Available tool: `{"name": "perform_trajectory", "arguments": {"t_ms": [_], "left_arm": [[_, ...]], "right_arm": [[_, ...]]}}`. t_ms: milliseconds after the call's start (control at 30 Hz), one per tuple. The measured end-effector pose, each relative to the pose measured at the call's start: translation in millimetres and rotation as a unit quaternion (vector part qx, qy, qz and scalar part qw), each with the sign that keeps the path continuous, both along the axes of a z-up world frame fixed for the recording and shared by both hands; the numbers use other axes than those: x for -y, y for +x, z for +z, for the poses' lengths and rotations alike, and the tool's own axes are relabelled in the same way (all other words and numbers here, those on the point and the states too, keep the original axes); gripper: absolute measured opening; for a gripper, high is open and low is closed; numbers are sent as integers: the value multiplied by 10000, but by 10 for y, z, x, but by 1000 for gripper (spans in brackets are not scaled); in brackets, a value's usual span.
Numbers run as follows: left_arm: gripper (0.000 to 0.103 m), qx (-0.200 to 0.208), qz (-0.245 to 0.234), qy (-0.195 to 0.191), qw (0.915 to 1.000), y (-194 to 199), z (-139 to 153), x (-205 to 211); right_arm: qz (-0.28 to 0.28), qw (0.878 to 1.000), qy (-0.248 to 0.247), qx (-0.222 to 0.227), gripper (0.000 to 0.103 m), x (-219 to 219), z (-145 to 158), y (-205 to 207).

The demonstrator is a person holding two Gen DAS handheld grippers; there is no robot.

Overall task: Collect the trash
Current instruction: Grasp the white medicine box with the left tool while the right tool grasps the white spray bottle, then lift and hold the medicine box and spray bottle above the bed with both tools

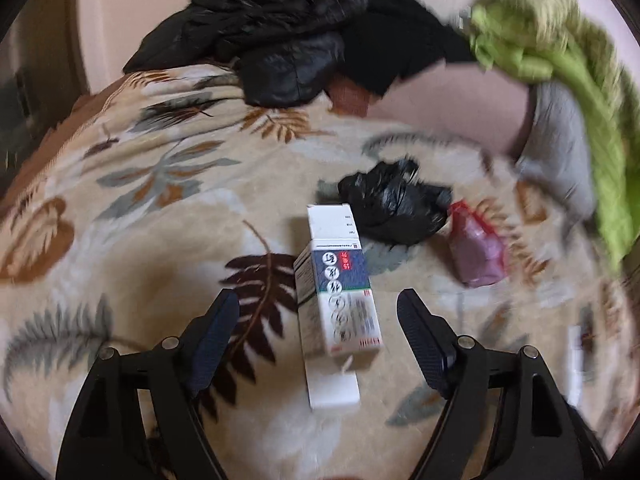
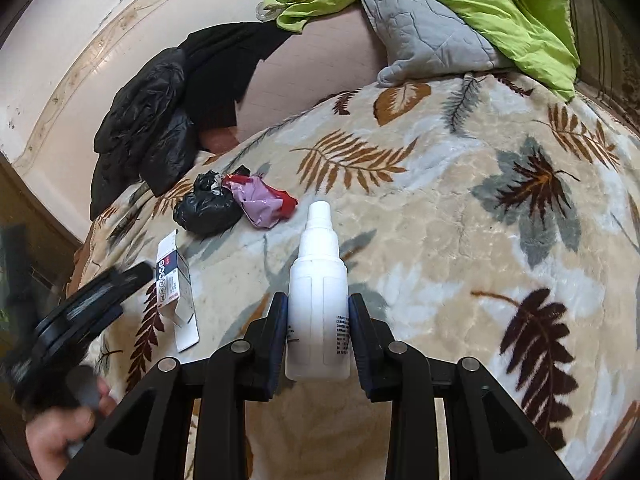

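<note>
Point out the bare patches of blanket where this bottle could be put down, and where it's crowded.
Free: the broad stretch of leaf-print blanket right of the white bottle, up to the grey pillow. Crowded: left of it, where the black bag, pink-red wrapper and open carton cluster, with the left gripper over the carton.

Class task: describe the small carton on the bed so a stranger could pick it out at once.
Start at the leaf-patterned blanket and find the crumpled black plastic bag near its middle. Just in front lies the medicine carton, between the open left gripper fingers. Unlike its soft, crumpled neighbours, it is a rigid white-and-blue box with open end flaps.
</note>
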State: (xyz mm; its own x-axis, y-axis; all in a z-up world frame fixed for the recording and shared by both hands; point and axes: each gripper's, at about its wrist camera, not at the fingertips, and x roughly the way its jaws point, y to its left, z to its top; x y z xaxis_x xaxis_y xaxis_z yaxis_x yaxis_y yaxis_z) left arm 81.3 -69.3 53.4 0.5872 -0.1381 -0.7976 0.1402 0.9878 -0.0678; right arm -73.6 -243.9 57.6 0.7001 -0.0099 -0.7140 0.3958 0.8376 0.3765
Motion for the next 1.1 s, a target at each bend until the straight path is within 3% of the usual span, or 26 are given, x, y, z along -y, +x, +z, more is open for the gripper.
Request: {"name": "perform_trajectory", "arguments": {"t_ms": [133,200,267,333,567,867,1100], "left_arm": [[76,-262,119,364,9989,214,-215,81],[44,-354,142,291,9988,262,-283,4],[33,-458,193,113,9987,277,-353,-138],[33,-380,138,-196,9990,219,-363,-288],[33,-286,-13,-544,9981,-244,-288,-615],[33,564,-316,-58,9979,-1376,53,-710],[33,1329,-608,381,9885,-2024,219,-567]], "right_arm": [[65,9999,-53,70,32,-9,18,9],[125,9998,-96,76,32,-28,21,35],[169,9998,-84,84,32,-36,15,41],[216,9997,-74,84,32,-59,12,57],[489,9983,-277,162,32,-246,27,38],[1048,9898,-655,715,32,-592,290,-336],[1293,9843,-916,777,32,-752,318,-936]]}}
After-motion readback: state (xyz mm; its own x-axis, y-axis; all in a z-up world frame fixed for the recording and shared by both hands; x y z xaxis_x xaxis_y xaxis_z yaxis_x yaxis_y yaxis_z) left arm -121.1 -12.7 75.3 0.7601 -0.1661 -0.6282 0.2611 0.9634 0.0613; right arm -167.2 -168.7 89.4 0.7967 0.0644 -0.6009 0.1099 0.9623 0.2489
